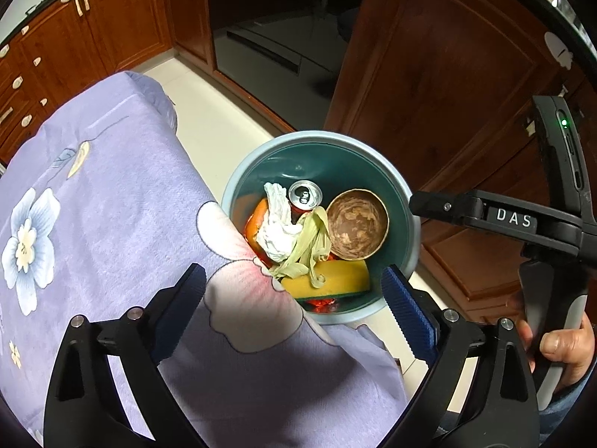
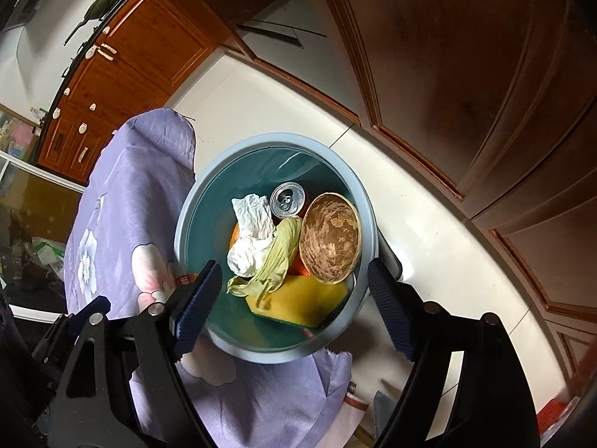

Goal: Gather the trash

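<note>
The bin [image 1: 405, 201] sat on the floor at the table [image 1: 93, 205] edge, mid-frame in both views, holding a can [image 1: 305, 194], tissue [image 1: 278, 229], paper bowl [image 1: 357, 224], yellow sponge [image 1: 332, 278] and a pale bag [image 2: 278, 257]. Left gripper [image 1: 294, 311] and right gripper [image 2: 293, 308] both hung above it, fingers spread wide, gripping nothing.

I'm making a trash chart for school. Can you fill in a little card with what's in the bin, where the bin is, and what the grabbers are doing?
bin: round blue bin, on the floor beside the table
in the bin: can, crumpled tissue, brown paper bowl, yellow sponge, pale husk strips
table: purple flowered cloth, nothing on the part shown
left gripper: open, holding nothing
right gripper: open, holding nothing, over the bin
</note>
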The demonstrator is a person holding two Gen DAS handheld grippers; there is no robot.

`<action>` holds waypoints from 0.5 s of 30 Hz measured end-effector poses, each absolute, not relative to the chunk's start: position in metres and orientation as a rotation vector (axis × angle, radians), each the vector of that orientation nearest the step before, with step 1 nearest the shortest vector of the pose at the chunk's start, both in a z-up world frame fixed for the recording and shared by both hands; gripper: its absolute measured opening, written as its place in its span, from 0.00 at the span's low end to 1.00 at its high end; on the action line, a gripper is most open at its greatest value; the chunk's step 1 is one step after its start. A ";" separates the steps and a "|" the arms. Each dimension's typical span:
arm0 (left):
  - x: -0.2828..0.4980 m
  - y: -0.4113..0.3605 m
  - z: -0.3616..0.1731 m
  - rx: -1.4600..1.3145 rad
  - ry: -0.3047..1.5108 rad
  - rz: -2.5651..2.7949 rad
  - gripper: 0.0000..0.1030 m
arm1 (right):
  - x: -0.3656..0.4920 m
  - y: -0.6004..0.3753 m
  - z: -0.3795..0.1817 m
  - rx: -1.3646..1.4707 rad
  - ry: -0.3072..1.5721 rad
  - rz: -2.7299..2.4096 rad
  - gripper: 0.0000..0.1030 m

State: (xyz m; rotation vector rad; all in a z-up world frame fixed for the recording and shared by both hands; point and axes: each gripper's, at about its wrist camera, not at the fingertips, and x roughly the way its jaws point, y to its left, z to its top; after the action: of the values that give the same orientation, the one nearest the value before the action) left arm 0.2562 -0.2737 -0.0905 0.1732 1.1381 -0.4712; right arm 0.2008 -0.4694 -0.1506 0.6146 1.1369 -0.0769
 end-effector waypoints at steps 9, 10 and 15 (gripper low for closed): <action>0.229 -0.262 -0.059 0.166 1.089 -0.449 0.96 | 0.172 -0.451 -0.121 0.572 1.094 -0.048 0.90; 0.225 -0.260 -0.055 0.168 1.082 -0.446 0.96 | 0.169 -0.448 -0.117 0.564 1.086 -0.044 0.90; 0.204 -0.250 -0.044 0.168 1.071 -0.434 0.96 | 0.148 -0.434 -0.100 0.508 1.066 -0.027 0.93</action>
State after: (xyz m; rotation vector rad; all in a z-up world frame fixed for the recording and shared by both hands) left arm 0.2044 -0.2499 -0.0436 0.1676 1.0705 -0.4337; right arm 0.1479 -0.4341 -0.1001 0.5083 1.0657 -0.0268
